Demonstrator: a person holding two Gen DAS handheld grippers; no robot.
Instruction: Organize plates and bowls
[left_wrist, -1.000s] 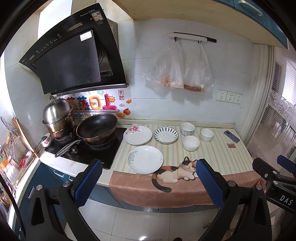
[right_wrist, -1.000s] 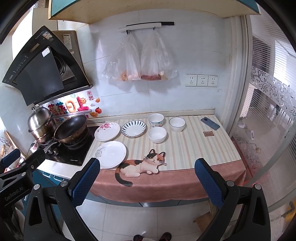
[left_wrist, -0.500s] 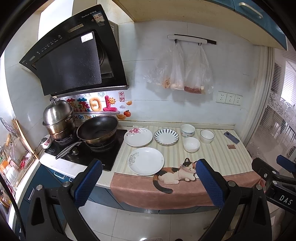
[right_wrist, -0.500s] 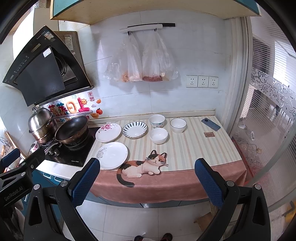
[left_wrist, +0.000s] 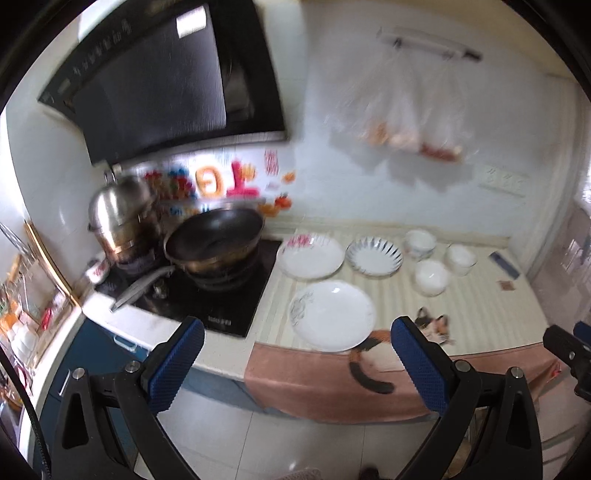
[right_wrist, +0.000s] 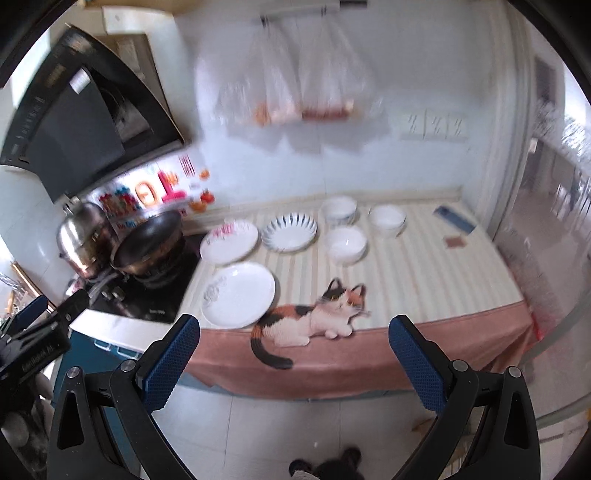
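Three plates lie on the striped counter mat: a white plate (left_wrist: 332, 320) (right_wrist: 239, 294) nearest the front edge, a pink-flowered plate (left_wrist: 310, 256) (right_wrist: 229, 242) behind it, and a blue-striped plate (left_wrist: 373, 255) (right_wrist: 289, 232) to its right. Three bowls stand further right: a patterned bowl (left_wrist: 419, 242) (right_wrist: 338, 209), a white bowl (left_wrist: 431, 277) (right_wrist: 347, 244) and another white bowl (left_wrist: 460, 259) (right_wrist: 387, 219). My left gripper (left_wrist: 295, 363) and right gripper (right_wrist: 294, 363) hang open and empty over the floor, short of the counter's front edge.
A wok (left_wrist: 214, 242) and a steel pot (left_wrist: 118, 218) sit on the black hob (left_wrist: 207, 299) at the left. A cat picture (right_wrist: 314, 321) marks the mat's front. A phone (right_wrist: 453, 218) lies at the far right. Plastic bags (right_wrist: 295, 92) hang on the wall.
Both cameras have moved closer to the counter and tilted down; the plates and bowls look larger and the view is blurred. Nothing on the counter has moved.
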